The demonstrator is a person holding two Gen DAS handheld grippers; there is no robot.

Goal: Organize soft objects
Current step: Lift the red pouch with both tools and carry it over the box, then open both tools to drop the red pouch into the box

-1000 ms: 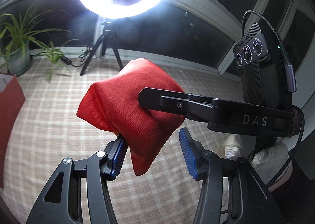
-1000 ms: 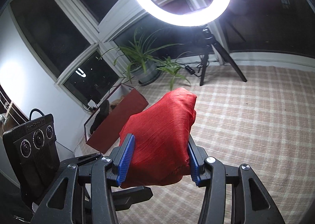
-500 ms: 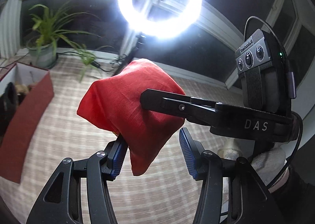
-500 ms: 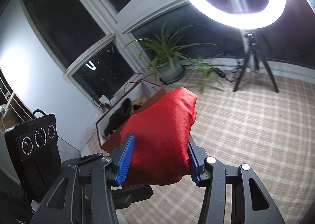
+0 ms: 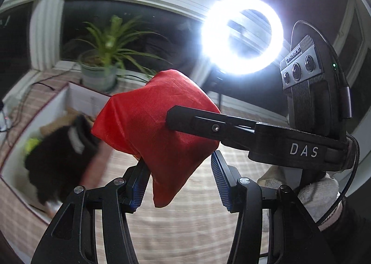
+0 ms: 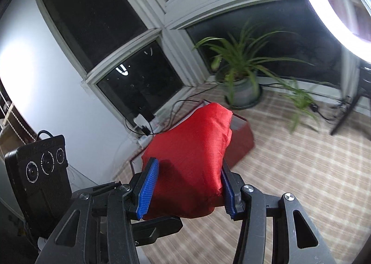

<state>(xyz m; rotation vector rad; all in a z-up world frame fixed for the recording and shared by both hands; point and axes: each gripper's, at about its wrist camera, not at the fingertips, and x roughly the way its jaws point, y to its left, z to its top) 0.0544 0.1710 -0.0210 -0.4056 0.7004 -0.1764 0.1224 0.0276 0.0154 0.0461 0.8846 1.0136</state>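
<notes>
A red cloth bag (image 6: 192, 159) is clamped between the blue pads of my right gripper (image 6: 187, 191), held up above the floor. In the left wrist view the same red bag (image 5: 153, 132) hangs in front, with the right gripper's black finger (image 5: 208, 125) across it. My left gripper (image 5: 179, 182) is open; the bag's lower corner dangles between its jaws, brushing the left pad (image 5: 139, 185). A red box with white inside (image 5: 20, 162) sits on the floor at left, holding a black furry item (image 5: 55, 164) and a yellow-green one (image 5: 31, 144). The box also shows behind the bag in the right wrist view (image 6: 241, 141).
A potted plant (image 6: 241, 83) stands by the window corner. A ring light (image 5: 241, 34) on a tripod stands at the back. Cables and a power strip (image 6: 143, 125) lie by the wall. The floor is a checked mat (image 6: 301, 171).
Both grippers have swung left together with the red bag. The box with the soft items has come into view and now lies close, just left of and below the bag.
</notes>
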